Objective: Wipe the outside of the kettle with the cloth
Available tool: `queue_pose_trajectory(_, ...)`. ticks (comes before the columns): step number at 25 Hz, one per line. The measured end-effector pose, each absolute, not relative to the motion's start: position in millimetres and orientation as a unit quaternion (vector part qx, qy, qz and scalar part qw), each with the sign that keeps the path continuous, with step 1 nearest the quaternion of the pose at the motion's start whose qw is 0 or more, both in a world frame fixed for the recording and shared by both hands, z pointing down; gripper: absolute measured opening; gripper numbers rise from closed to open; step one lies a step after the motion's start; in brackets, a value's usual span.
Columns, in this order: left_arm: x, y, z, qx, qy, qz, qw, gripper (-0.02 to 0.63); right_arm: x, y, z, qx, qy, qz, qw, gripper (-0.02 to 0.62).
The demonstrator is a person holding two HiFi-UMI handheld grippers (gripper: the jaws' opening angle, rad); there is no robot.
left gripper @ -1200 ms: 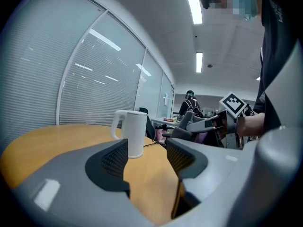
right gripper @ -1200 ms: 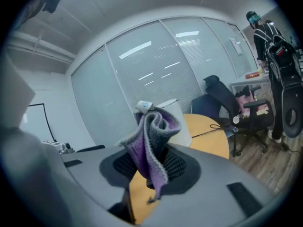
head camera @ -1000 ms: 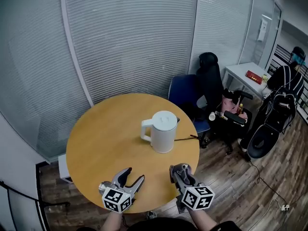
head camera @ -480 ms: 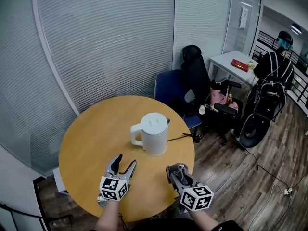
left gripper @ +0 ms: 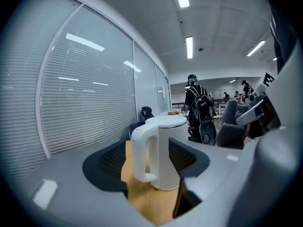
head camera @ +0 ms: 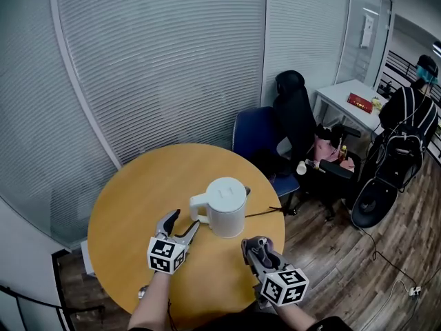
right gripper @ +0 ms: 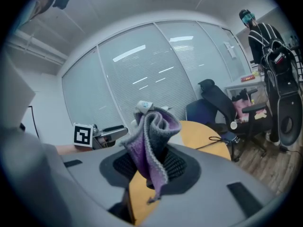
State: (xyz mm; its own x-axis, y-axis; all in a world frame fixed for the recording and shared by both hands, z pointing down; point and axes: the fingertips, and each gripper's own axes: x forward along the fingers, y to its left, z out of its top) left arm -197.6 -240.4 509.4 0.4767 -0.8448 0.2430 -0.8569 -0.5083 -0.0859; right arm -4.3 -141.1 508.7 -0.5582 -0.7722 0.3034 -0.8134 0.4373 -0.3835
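Left gripper (head camera: 183, 221) is standing wide open, jaws having just been opening further, nothing pinched. The kettle handle (left gripper: 140, 155) is lining up in the gap but sitting ahead of the pads (left gripper: 106, 163), not touched as far as I can tell. Right gripper (head camera: 256, 245) is clamping a bunched purple-grey cloth (right gripper: 151, 138) that is sticking up out of its jaws. The white kettle (head camera: 226, 209) is standing upright, lid on, mid-frame on the round wooden table (head camera: 127, 205), with its handle pointing frame-left and a cable (head camera: 265, 213) trailing right.

Step in hand, judging: left is going for the handle to steady the kettle before wiping. To do it well:
- keep the handle centred between the 2 pads
- close only once it is fully inside
- hold firm so the kettle is not sliding or tipping
- then bring the cloth flat against the side wall, away from the cable

Head view is showing both grippers, with the right one at lower centre, apart from the kettle. Left gripper view alone is showing the handle alignment. Right gripper view alone is showing the cloth grip, with the kettle mostly hiding behind the cloth
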Motion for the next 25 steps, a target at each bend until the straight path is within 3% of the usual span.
queue_pose_trajectory(6, -184, -277, 520, 0.874, -0.462, 0.149, 0.034, 0.311, 10, -161, 508, 0.475, -0.843, 0.247, 0.045, 0.111)
queue_pose_trajectory(13, -174, -285, 535, 0.889, -0.428, 0.155, 0.061, 0.308, 9, -176, 497, 0.476, -0.847, 0.235, 0.033, 0.112)
queue_pose_trajectory(18, -186, -284, 536, 0.873, -0.459, 0.146, 0.081, 0.184, -3, -186, 490, 0.469, -0.853, 0.227, 0.024, 0.112)
queue_pose_trajectory(25, -183, -271, 538, 0.864, -0.467, 0.16, 0.103, 0.173, -21, -198, 476, 0.46, -0.863, 0.209, 0.011, 0.112)
